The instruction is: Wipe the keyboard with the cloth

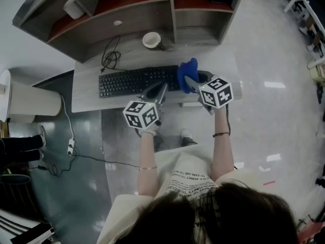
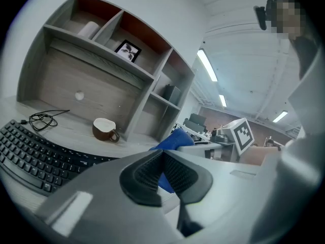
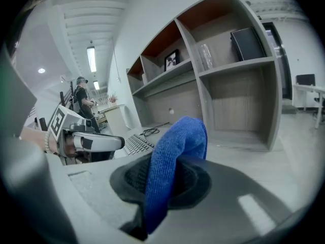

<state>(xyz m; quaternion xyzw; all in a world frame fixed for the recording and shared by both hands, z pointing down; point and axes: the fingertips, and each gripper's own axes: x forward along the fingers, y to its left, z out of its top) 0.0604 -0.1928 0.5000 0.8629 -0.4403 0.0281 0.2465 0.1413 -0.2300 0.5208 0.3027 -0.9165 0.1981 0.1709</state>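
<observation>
— Where's the blue fleecy cloth [image 3: 175, 156]?

— In the right gripper [image 3: 167, 179]. Its jaws are clamped on the middle of the cloth. A rounded fold stands up beyond the dark ribbed pads [image 3: 195, 179], and a strip runs back between them toward the camera.

— And where is it relative to the keyboard?

— From the head view, the cloth [image 1: 188, 71] sits over the right end of the black full-size keyboard [image 1: 134, 80]. The keyboard lies lengthwise on the grey wooden desk [image 1: 86, 93]. I can't tell whether the fabric actually touches the keys.

— What about the other hand?

— The left gripper [image 2: 162, 173] has its jaws pressed together, pad against pad, with nothing between them. In the head view it sits at the near edge of the keyboard, just left of the right gripper [image 1: 189, 80]. In its own view the cloth shows beyond the jaw tips, apart from them.

— Is anything else on the desk?

— A brown mug with a white inside [image 1: 151, 39] stands beyond the keyboard. A coiled black cable [image 1: 110, 59] lies to its left. Both are in front of the grey shelf unit [image 1: 91, 32].
</observation>
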